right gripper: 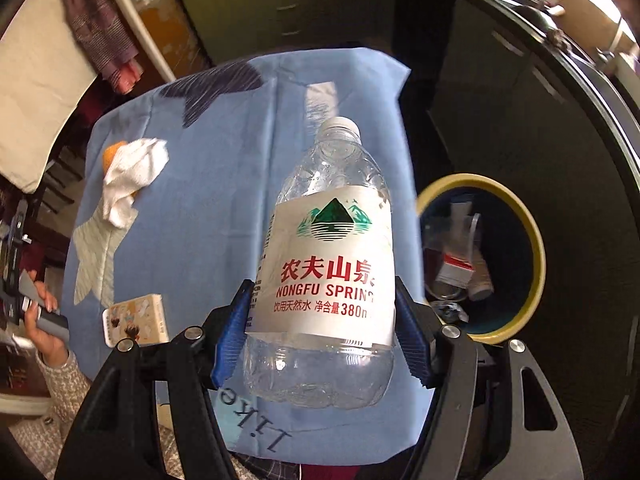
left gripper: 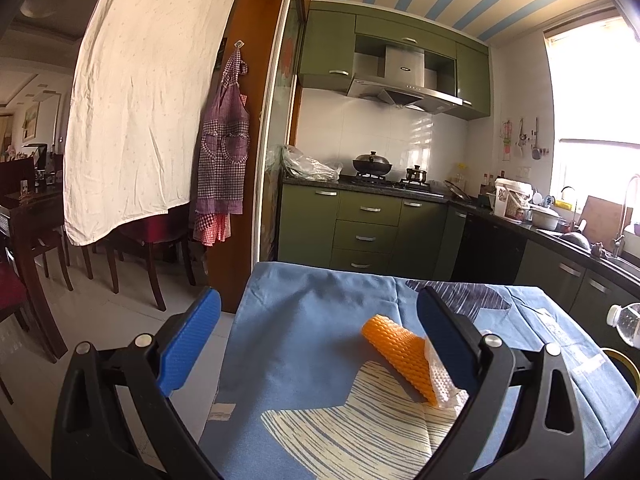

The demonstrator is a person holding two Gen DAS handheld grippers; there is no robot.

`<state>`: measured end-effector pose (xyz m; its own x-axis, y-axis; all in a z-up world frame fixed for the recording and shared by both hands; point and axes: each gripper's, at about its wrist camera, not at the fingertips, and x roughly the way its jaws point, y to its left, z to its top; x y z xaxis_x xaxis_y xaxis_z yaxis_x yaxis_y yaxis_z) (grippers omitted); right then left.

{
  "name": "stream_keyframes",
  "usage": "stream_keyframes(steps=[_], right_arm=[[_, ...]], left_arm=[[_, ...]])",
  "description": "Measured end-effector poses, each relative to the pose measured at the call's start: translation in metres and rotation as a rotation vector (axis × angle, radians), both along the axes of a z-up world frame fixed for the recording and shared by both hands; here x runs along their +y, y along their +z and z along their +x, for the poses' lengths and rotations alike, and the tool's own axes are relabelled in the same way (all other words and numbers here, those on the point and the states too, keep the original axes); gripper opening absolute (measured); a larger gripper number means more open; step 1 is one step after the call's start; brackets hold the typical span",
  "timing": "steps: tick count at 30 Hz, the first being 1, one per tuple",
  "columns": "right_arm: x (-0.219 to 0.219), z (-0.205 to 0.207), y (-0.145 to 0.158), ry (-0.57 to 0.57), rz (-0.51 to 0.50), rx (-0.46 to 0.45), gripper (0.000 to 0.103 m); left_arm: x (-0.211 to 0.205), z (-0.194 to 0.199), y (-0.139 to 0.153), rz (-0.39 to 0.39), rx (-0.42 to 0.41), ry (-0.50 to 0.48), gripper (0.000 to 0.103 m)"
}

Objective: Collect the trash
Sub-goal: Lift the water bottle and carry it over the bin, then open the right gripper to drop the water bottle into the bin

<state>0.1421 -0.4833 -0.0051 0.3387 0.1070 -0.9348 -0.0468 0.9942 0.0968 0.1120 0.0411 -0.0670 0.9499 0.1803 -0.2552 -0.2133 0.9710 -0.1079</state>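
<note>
Blurred kitchen; right tongs [right gripper: 320, 344] clamp bottle [right gripper: 328, 256] (label cropped), left tongs [left gripper: 320, 344] agape.

Clear empty water bottle [right gripper: 324, 264], white label, capped, held above blue cloth; yellow-rimmed bin [right gripper: 532, 216] beside, holding trash.

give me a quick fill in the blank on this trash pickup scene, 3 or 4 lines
1. The right hand-held gripper is shut on a clear plastic ____.
2. The bin beside the table has a ____ rim.
3. The tablecloth is mostly ____.
4. The left hand-held gripper stands ____ around the orange foam net.

Missing words: bottle; yellow; blue; open
</note>
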Motion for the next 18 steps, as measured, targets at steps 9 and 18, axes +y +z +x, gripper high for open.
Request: stream_keyframes(steps=[9,18], right_arm=[[-0.142,0.021,-0.042,-0.317,0.004,0.039,0.066],[-0.196,0.037,-0.108,-0.456,0.098,0.093,0.063]], left_arm=[[-0.009,0.003,-0.001,0.042,0.006,-0.005,0.094],[-0.021,0.006,-0.003,0.086,0.016,-0.043,0.094]])
